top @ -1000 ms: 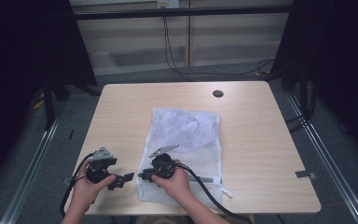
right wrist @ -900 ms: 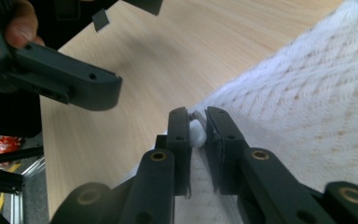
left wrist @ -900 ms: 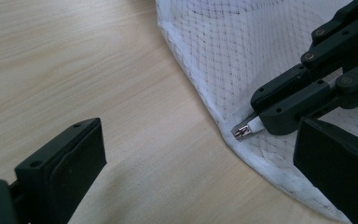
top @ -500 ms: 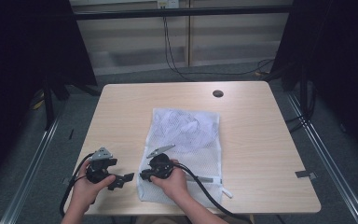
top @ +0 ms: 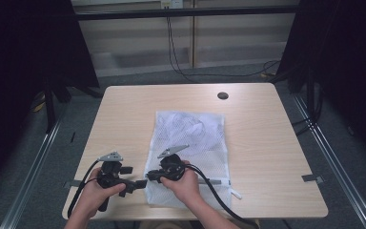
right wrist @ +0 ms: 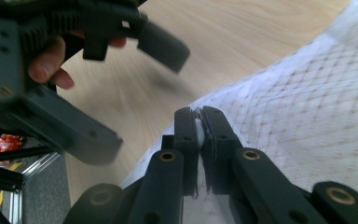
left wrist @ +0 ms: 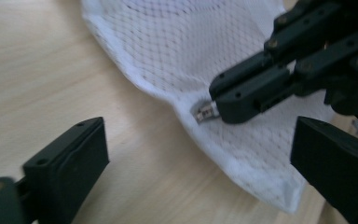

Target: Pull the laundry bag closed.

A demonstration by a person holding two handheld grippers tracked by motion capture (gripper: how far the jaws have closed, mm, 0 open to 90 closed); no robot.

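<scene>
Nothing moved; R tongs (right wrist: 198, 122) pinch white mesh bag (top: 190, 131) zip pull (left wrist: 205, 112)

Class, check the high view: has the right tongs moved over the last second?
No. The right tongs stays at the mesh bag's near-left edge, same spot against the table edge.

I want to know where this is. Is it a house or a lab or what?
Probably a lab or recording workspace, not a house. A bare wooden table stands in a metal frame hung with dark curtains, cables trail over the floor, and a person's hands work two grippers on a mesh bag.
</scene>
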